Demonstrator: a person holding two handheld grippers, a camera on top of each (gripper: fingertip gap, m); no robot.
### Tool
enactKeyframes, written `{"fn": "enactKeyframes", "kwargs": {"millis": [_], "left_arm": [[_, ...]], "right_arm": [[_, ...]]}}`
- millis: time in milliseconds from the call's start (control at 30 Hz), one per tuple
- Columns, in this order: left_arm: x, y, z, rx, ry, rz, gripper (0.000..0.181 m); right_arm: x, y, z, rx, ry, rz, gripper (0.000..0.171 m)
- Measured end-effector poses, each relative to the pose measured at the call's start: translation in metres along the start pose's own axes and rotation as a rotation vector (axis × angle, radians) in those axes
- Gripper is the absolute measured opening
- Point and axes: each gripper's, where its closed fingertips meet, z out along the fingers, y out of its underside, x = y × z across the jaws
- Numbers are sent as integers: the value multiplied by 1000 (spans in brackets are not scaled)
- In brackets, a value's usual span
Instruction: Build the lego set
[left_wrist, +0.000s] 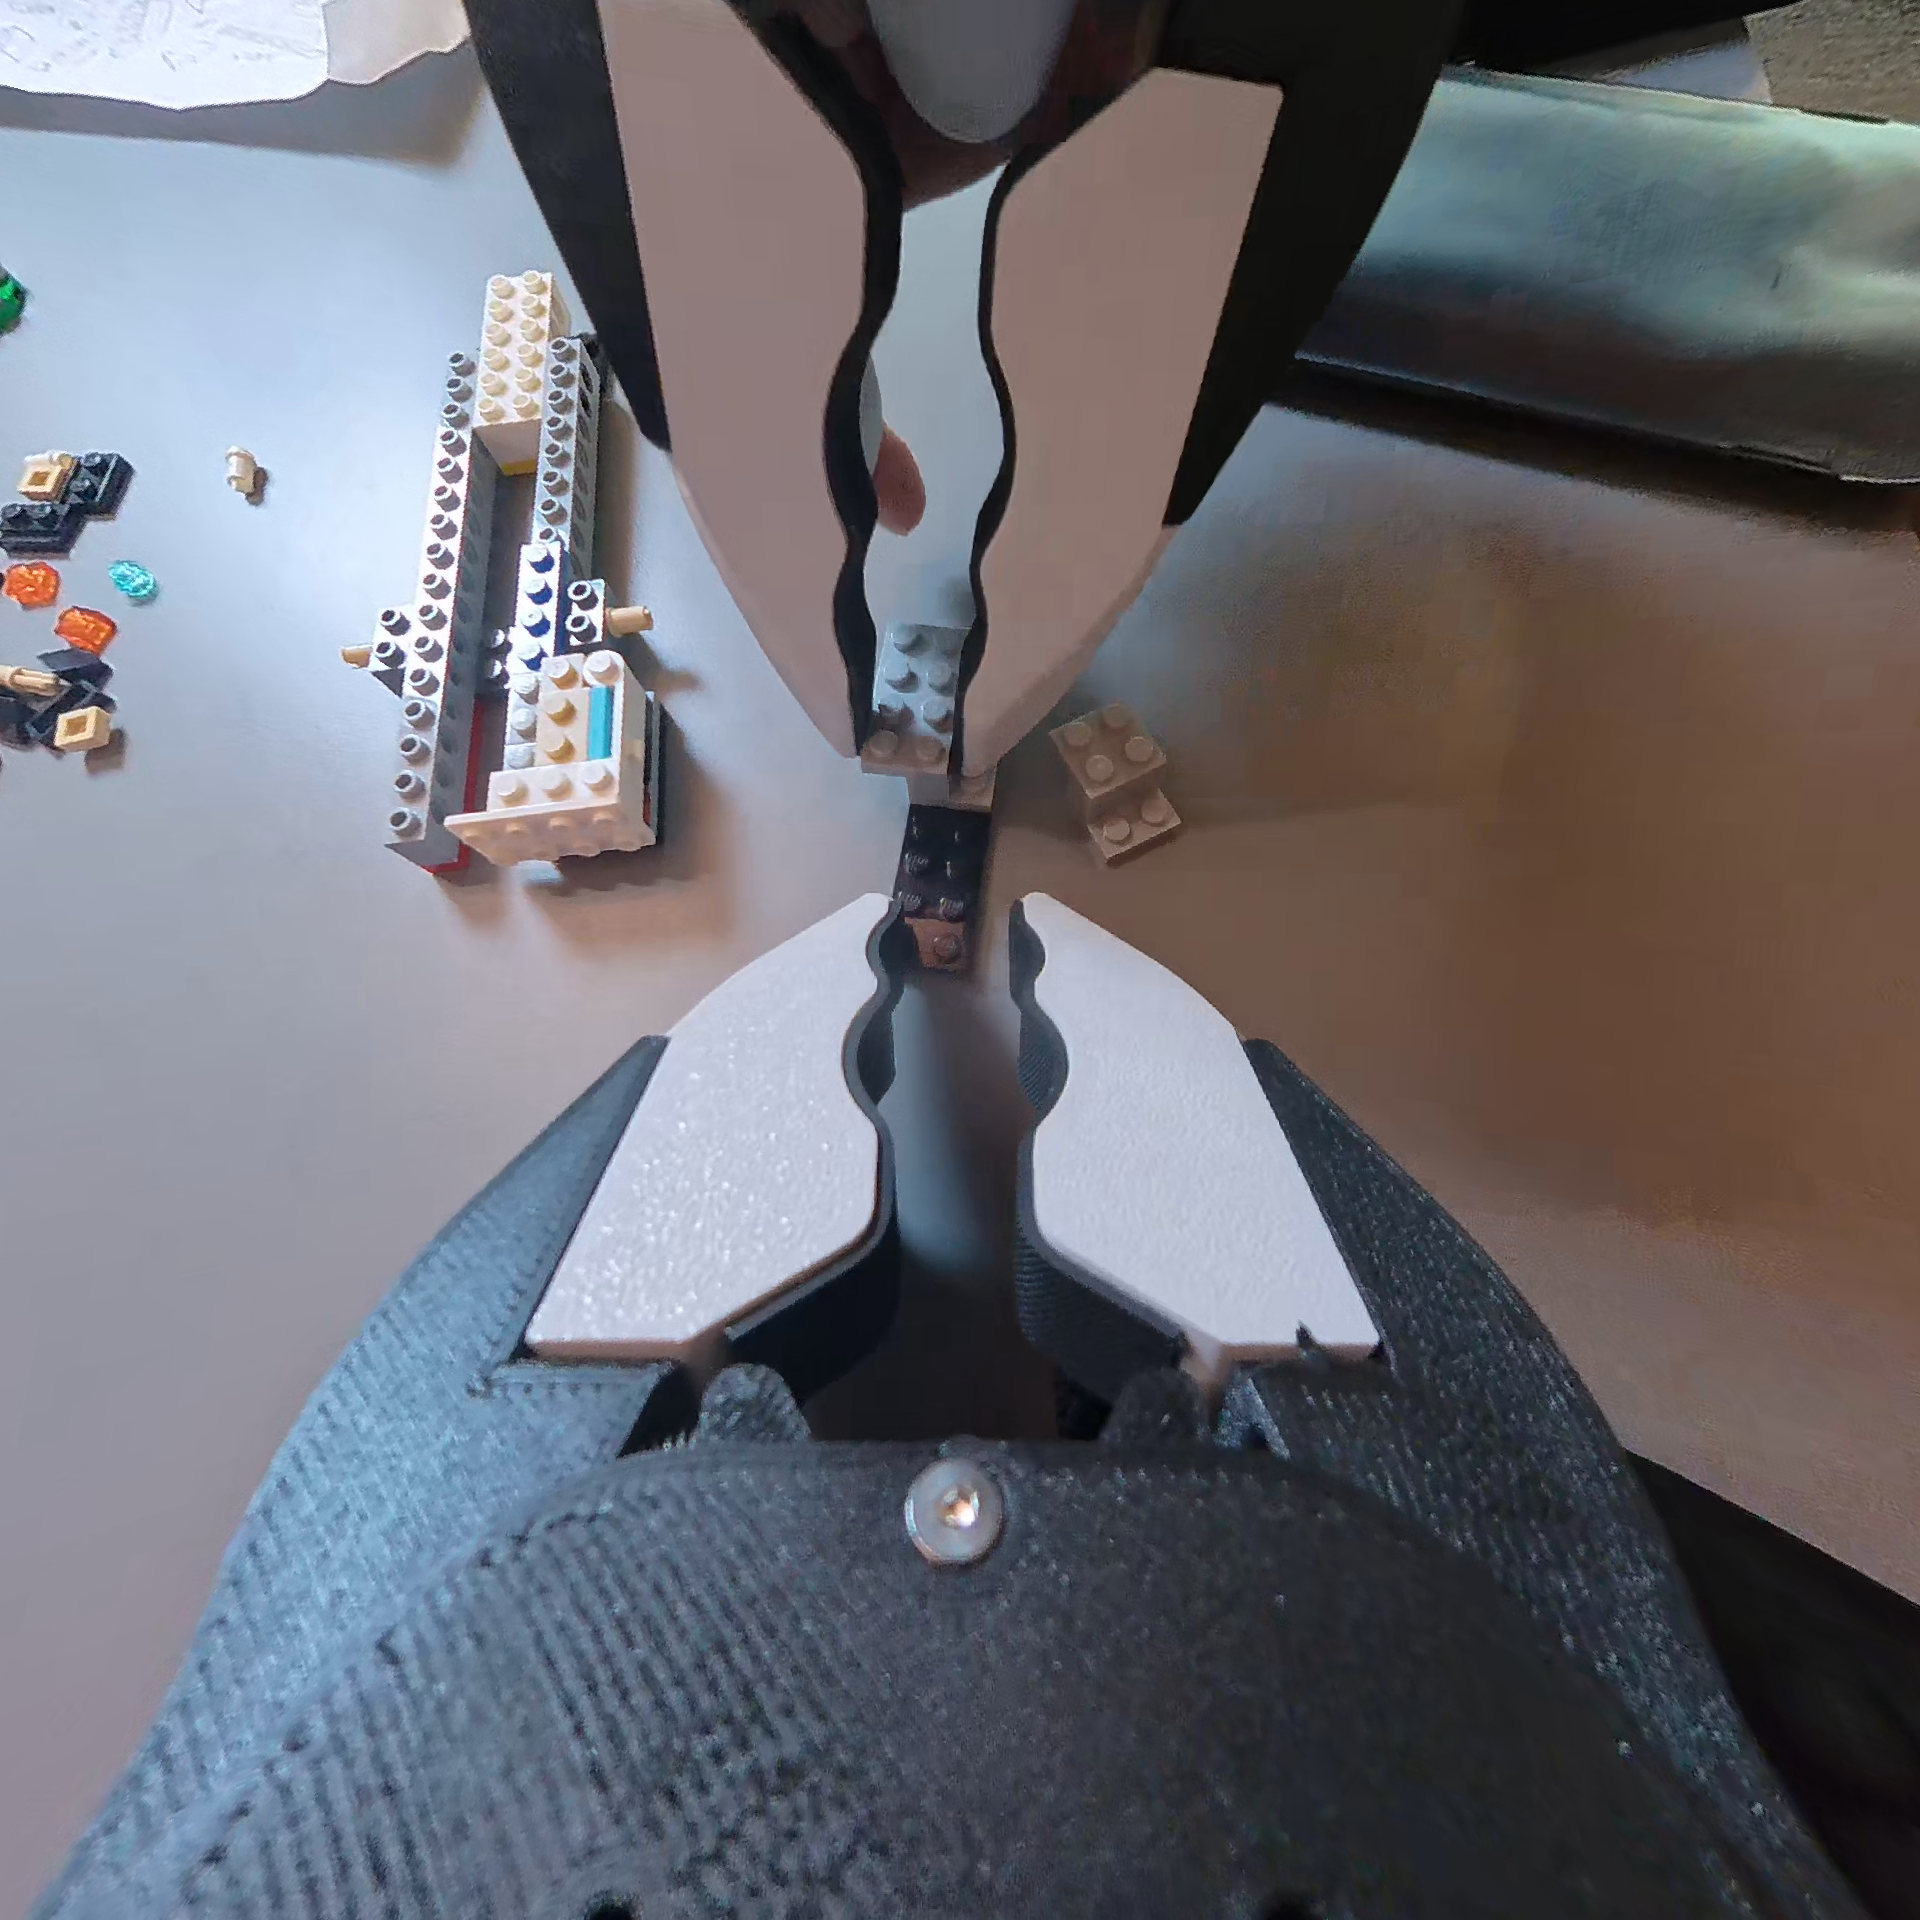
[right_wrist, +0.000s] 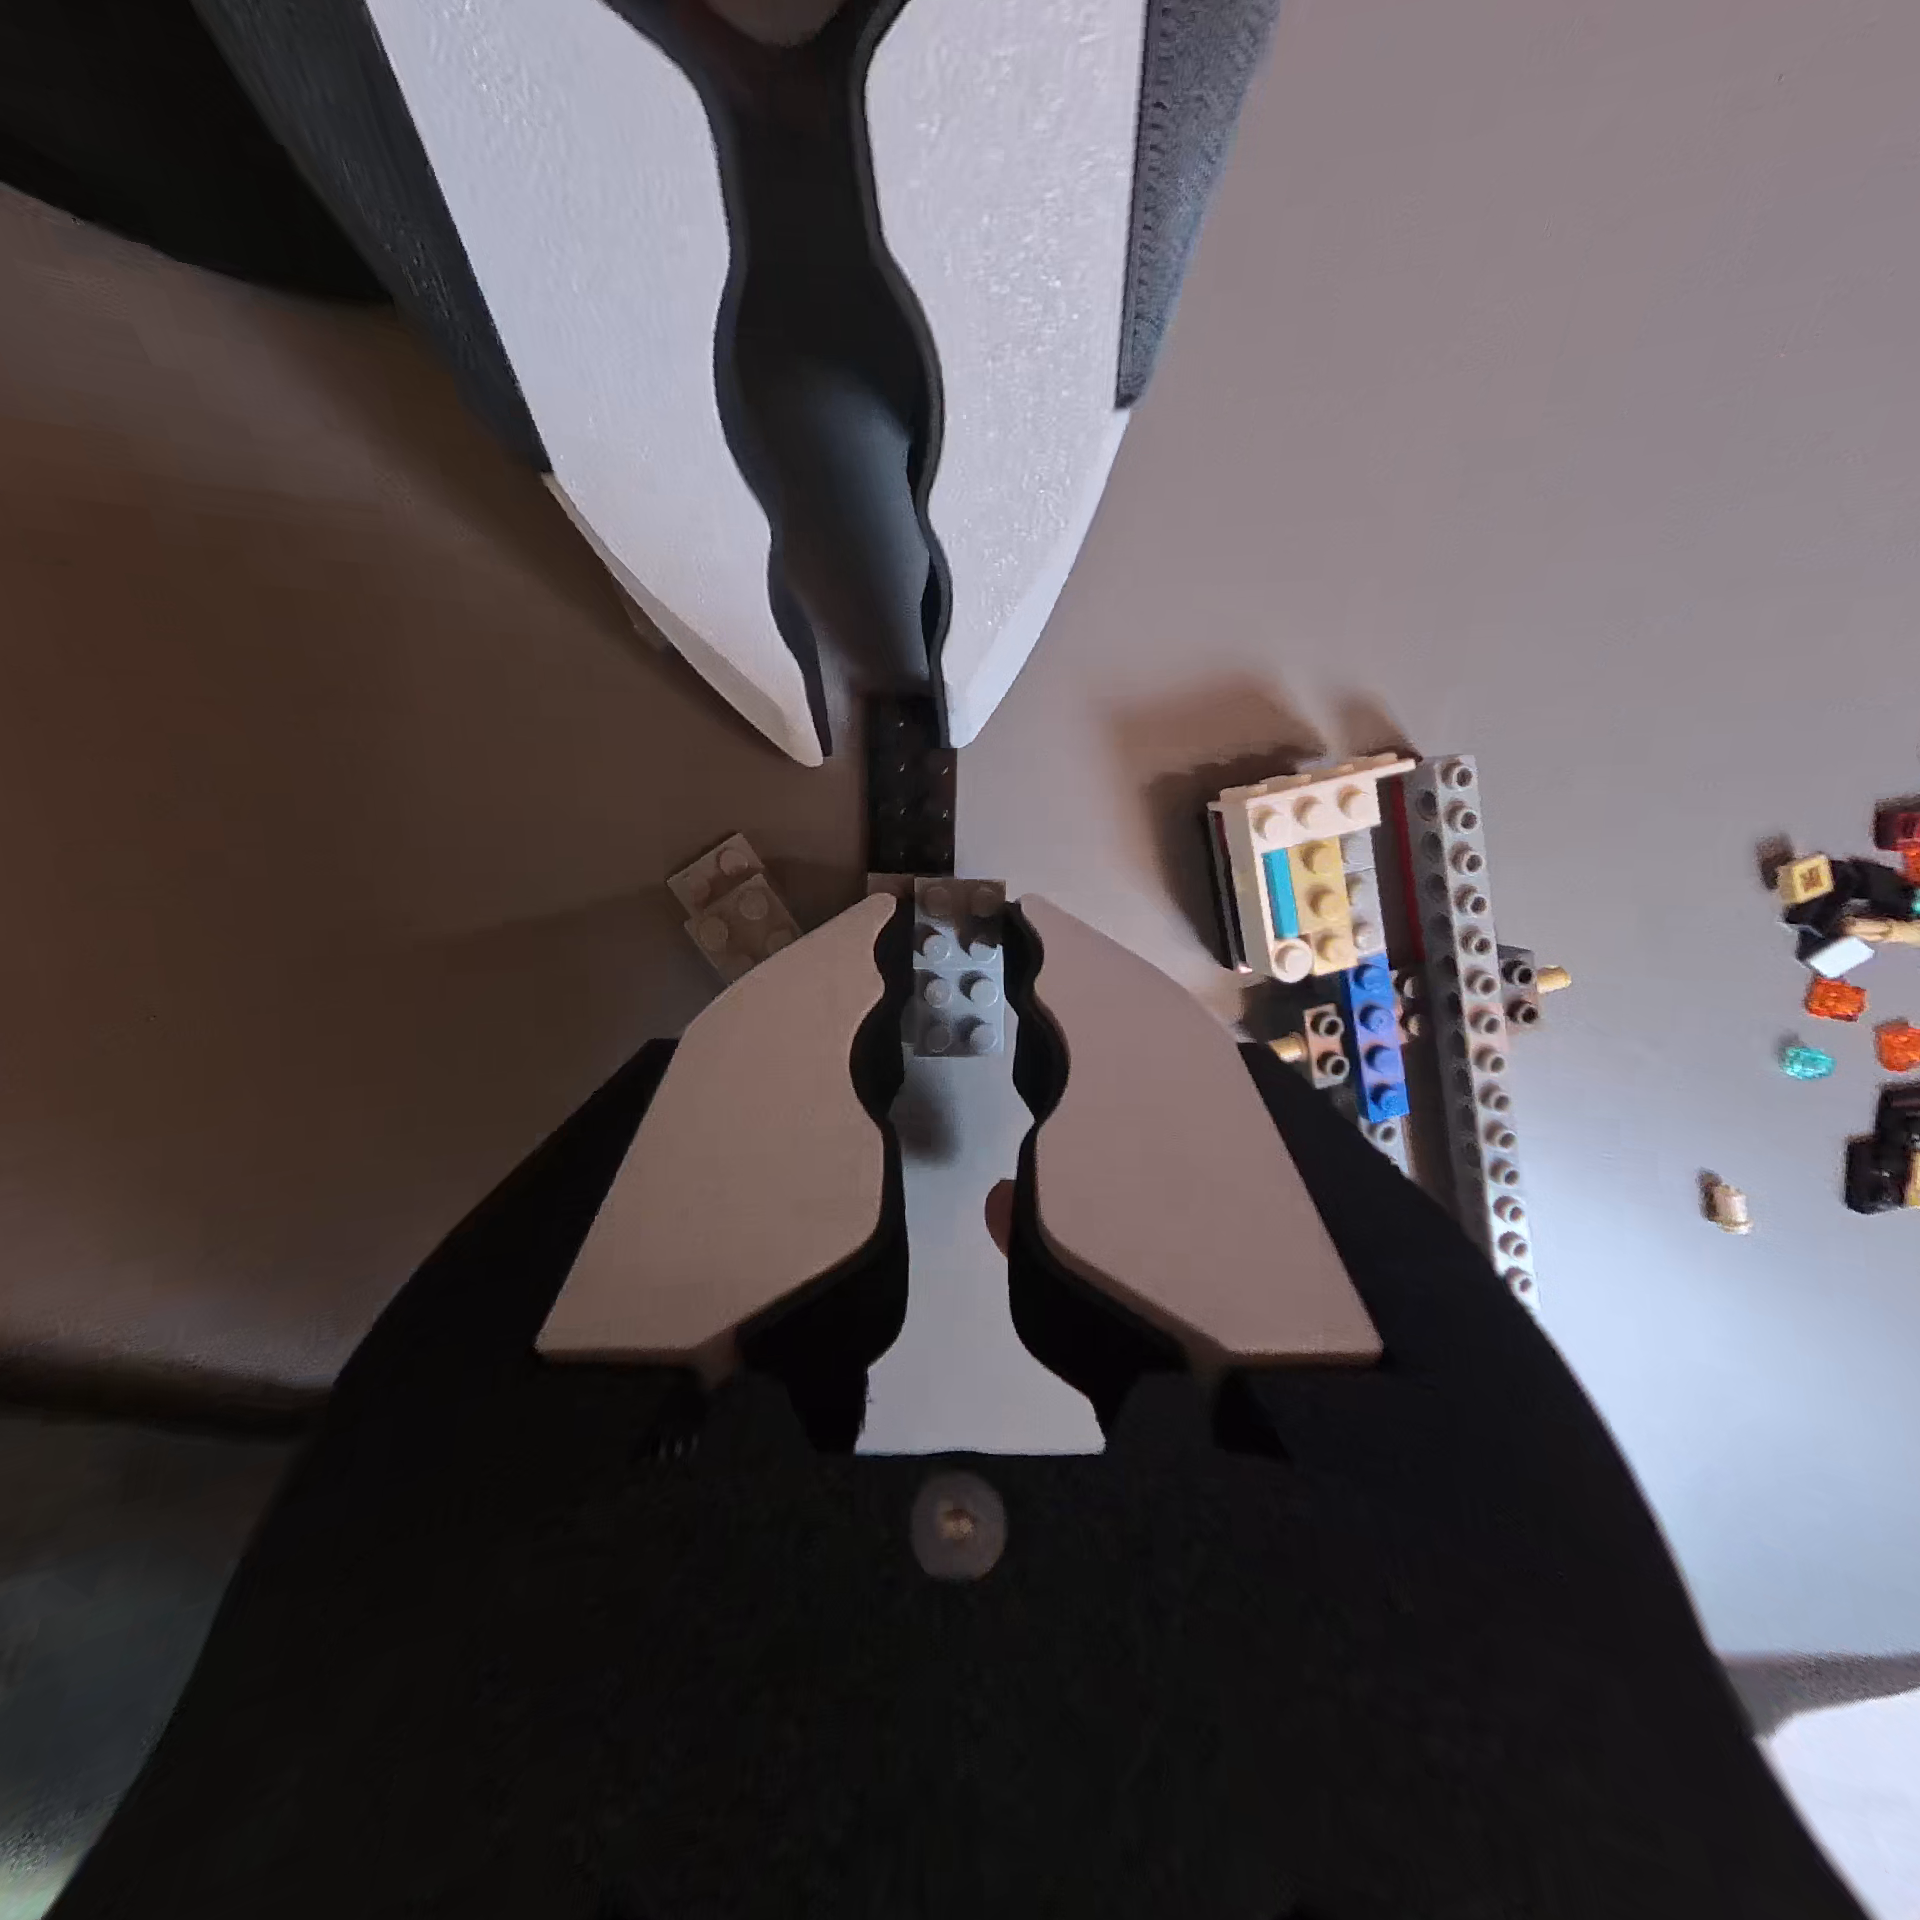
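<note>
Joining two plates above the table (left_wrist: 1455, 727)

The partly built model (left_wrist: 520, 623) is lying to one side. Left tongs (left_wrist: 943, 920) are clamping the black plate (left_wrist: 940, 862); right tongs (right_wrist: 956, 914) are clamping the grey plate (right_wrist: 958, 987). Align studs squarely, then press evenly. No legible writing is showing.

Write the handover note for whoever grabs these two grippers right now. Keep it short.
Left gripper: closed on the near end of the black plate.
Right gripper: closed on the grey plate.
The two plates meet end to end between the grippers, above the table; whether they are pressed together cannot be told.
Partly built model lies on the table, untouched. Two tan plates lie beside the grippers. Loose small pieces sit beyond the model.
Done: the long grey frame with white, tan and blue bricks.
Left: join the plates, add them, then the loose parts.
</note>
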Motion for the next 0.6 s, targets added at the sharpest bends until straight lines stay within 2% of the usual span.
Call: {"fn": "enactKeyframes", "kwargs": {"millis": [267,400,500,600], "left_arm": [[0,0,0,0,4,-2,18],[1,0,0,2,10,3,19],[-4,-12,-7,96,-3,-13,21],[-14,-22,-16,196,-3,-97,21]], "right_arm": [[22,6,-4,33,97,-139,17],[38,-3,-21,144,173,-124,16],[36,-7,-36,264,169,-69,16],[23,3,-33,295,127,-55,16]]}}
